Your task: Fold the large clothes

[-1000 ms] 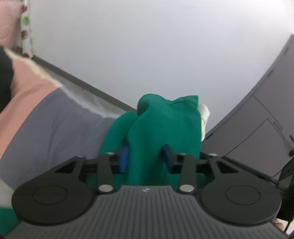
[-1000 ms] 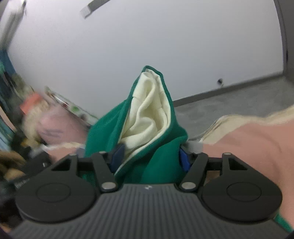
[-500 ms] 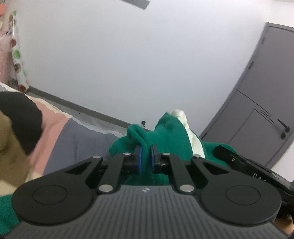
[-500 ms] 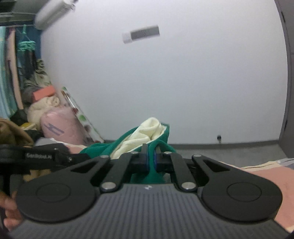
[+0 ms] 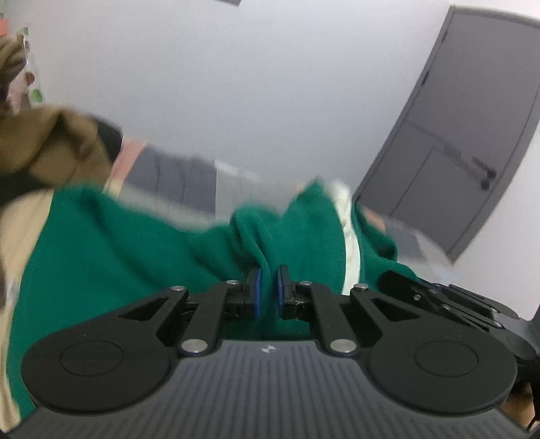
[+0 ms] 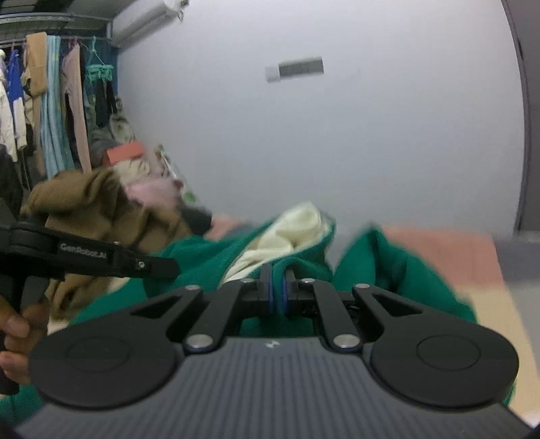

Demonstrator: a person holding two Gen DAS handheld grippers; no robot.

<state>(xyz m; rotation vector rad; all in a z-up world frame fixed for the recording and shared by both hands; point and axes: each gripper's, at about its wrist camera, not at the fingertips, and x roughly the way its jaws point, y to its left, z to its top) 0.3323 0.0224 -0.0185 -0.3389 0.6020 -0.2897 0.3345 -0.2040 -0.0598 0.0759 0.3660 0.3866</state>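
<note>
left wrist: tongs (image 5: 268, 287) clamp green garment (image 5: 135, 243).

A plain white wall (image 6: 337, 141) fills the view ahead of both claws. A grey door (image 5: 465, 135) stands right of the left claw. Hanging clothes (image 6: 50, 111) and an air conditioner (image 6: 148, 17) sit upper-left of the right claw.

Matt black plastic on the left gripper (image 5: 267, 289) and the right gripper (image 6: 277, 293), with a finely ribbed dark top plate, shiny round metal pivot pins and smooth blue pads clamped on cloth. Soft, thick green knit cloth for the green garment (image 5: 111, 243) (image 6: 388, 263), matt, with a cream fleecy lining (image 6: 287, 236) showing fluffy and napped at the fold. Beyond, a rumpled brown cloth garment (image 6: 101, 209), a matt bed cover (image 6: 449, 250) in pink, grey and beige, a smooth painted white wall (image 6: 337, 141) and a flat grey door (image 5: 462, 135) with a satin finish.
</note>
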